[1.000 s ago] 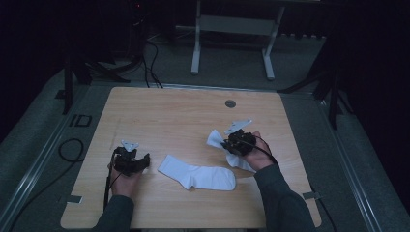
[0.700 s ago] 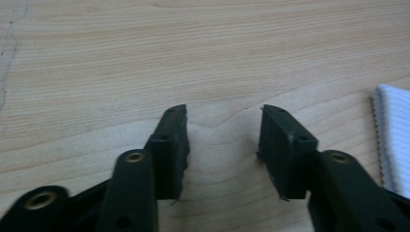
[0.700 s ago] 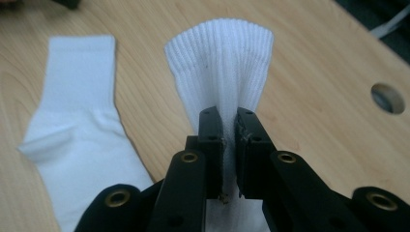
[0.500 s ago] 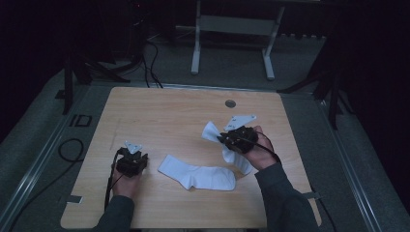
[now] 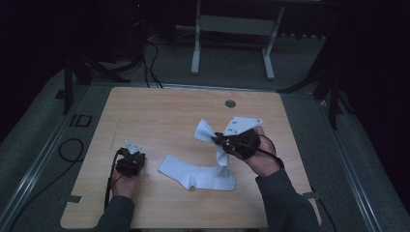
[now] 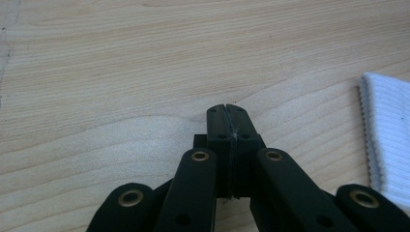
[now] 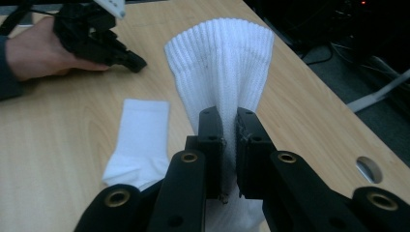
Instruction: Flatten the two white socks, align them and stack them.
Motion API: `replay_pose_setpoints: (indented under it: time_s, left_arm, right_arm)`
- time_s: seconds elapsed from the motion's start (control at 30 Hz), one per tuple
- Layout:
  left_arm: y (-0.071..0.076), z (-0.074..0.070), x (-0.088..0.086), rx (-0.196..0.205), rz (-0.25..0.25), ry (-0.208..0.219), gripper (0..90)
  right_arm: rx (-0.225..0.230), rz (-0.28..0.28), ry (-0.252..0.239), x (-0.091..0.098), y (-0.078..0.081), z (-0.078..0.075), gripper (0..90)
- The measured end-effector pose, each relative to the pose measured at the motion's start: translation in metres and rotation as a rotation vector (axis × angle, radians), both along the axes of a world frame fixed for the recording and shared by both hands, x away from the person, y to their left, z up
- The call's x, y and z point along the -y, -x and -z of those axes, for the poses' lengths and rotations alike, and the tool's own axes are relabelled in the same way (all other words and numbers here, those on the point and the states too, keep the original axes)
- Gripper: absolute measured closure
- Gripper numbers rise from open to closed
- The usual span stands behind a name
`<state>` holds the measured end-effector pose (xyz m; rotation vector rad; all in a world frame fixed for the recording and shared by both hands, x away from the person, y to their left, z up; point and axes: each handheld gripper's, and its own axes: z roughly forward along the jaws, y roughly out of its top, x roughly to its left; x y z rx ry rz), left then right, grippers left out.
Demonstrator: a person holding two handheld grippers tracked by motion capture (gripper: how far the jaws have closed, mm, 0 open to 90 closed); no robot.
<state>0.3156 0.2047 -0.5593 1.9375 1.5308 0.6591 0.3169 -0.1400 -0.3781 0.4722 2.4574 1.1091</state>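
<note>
Change: I have raised my right gripper (image 5: 218, 140) higher since a second ago, lifting one white sock (image 7: 227, 72) off the table (image 5: 159, 111).
Left gripper (image 6: 227, 126): pressed together, empty, resting.
Second sock (image 5: 198, 173): flat, mid-table.
Implication: pairing likely next.

Sleeves: dark grey, long, on both forearms (image 5: 283, 200).
Left gripper (image 6: 226, 116): black, two flat jaws, brass-ringed pivot holes on the linkage arms; small grey three-cornered plate on top.
Right gripper (image 7: 228, 126): black, same linkage and brass rings; larger pale three-cornered plate with dark dots.
Cables (image 5: 110, 181): black, one trailing from each gripper.
</note>
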Motion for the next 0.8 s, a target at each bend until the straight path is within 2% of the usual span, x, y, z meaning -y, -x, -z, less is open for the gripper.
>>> replay_pose_setpoints:
  time_s: [0.23, 0.37, 0.4, 0.43, 0.47, 0.5, 0.53, 0.57, 0.6, 0.63, 0.67, 0.7, 0.8]
  left_arm:
    - [0.001, -0.001, 0.001, 0.008, 0.005, 0.011, 89.6]
    - [0.001, -0.001, 0.001, 0.006, 0.011, 0.018, 89.5]
    - [0.001, -0.001, 0.002, 0.007, 0.013, 0.025, 89.5]
    - [0.001, -0.001, 0.002, 0.007, 0.013, 0.025, 89.5]
    - [0.002, -0.002, 0.002, 0.004, 0.022, 0.024, 89.5]
    - [0.002, -0.002, 0.002, 0.004, 0.022, 0.024, 89.5]
    - [0.002, -0.002, 0.002, 0.005, 0.025, 0.029, 89.5]
    - [0.002, -0.002, 0.002, 0.005, 0.025, 0.029, 89.4]
    - [0.003, -0.003, 0.002, 0.007, 0.029, 0.034, 89.5]
    - [0.003, -0.003, 0.002, 0.007, 0.029, 0.034, 89.5]
    - [0.003, -0.003, 0.003, 0.005, 0.033, 0.037, 89.4]
    - [0.003, -0.003, 0.003, 0.005, 0.033, 0.037, 89.4]
    - [0.004, -0.005, 0.004, 0.008, 0.041, 0.042, 89.4]
  right_arm:
    - [-0.008, -0.019, 0.011, -0.002, 0.011, 0.002, 82.4]
    - [-0.039, -0.032, 0.025, -0.005, 0.013, 0.008, 82.2]
    - [-0.075, -0.048, 0.028, -0.011, 0.013, 0.018, 82.3]
    - [-0.075, -0.048, 0.028, -0.011, 0.013, 0.018, 82.3]
    - [-0.092, -0.055, 0.05, -0.021, 0.012, 0.032, 82.3]
    - [-0.092, -0.055, 0.05, -0.021, 0.012, 0.032, 82.3]
    - [-0.119, -0.061, 0.052, -0.03, 0.009, 0.045, 82.3]
    - [-0.119, -0.061, 0.052, -0.03, 0.009, 0.045, 82.3]
    - [-0.141, -0.06, 0.05, -0.04, 0.006, 0.057, 82.3]
    - [-0.141, -0.06, 0.05, -0.04, 0.006, 0.057, 82.3]
    - [-0.16, -0.059, 0.041, -0.048, 0.003, 0.066, 82.3]
    - [-0.16, -0.059, 0.041, -0.048, 0.003, 0.066, 82.3]
    - [-0.178, -0.042, 0.037, -0.065, -0.001, 0.082, 82.3]
